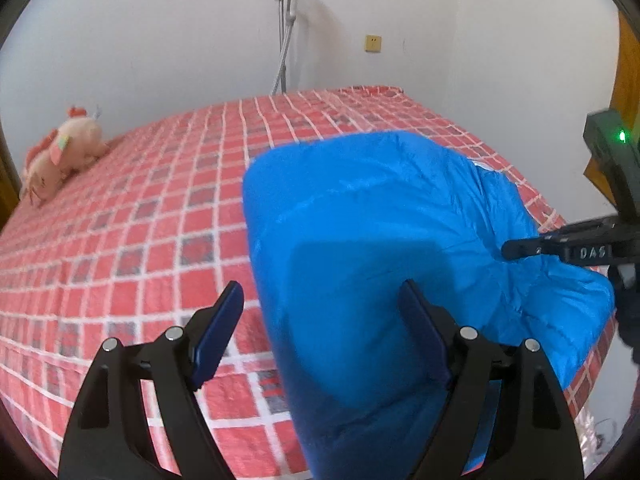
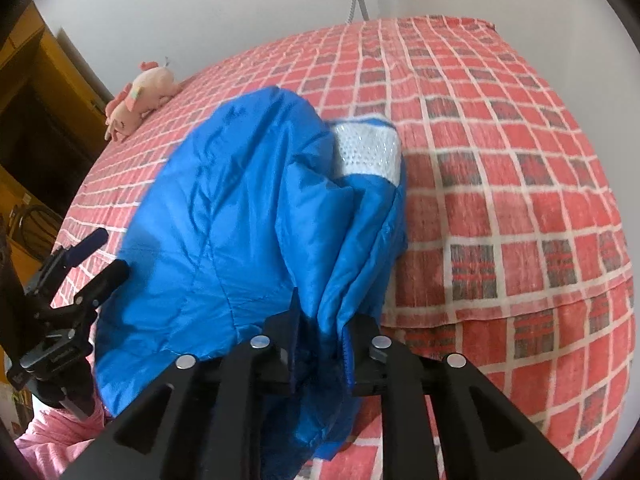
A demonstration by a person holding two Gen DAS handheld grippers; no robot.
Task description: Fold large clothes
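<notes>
A plain white wall (image 1: 160,40) backs the bed (image 1: 120,220), which is covered in a red and white checked spread; a pink plush toy (image 1: 60,152) lies at its far left edge and a yellow wall socket (image 1: 372,43) sits on the wall behind it. Wooden furniture (image 2: 36,92) shows at the left of your right wrist view.

The blue padded jacket (image 1: 380,220) lies bunched on the near part of the bed, close to the edge, with a white mesh lining (image 2: 368,148) exposed at its far end.

Your left gripper (image 1: 320,308) has its fingers spread wide: the left one is over the bedspread just beside the jacket, the right one over the blue fabric, and neither pad presses on the cloth. A pink sleeve (image 2: 52,436) shows below that gripper in the right wrist view.

Your right gripper (image 2: 320,328) has a fold of the jacket's edge running up between its fingers, which stand only narrowly apart around the cloth. Whether the pads truly clamp the fabric, you cannot tell from these views.
</notes>
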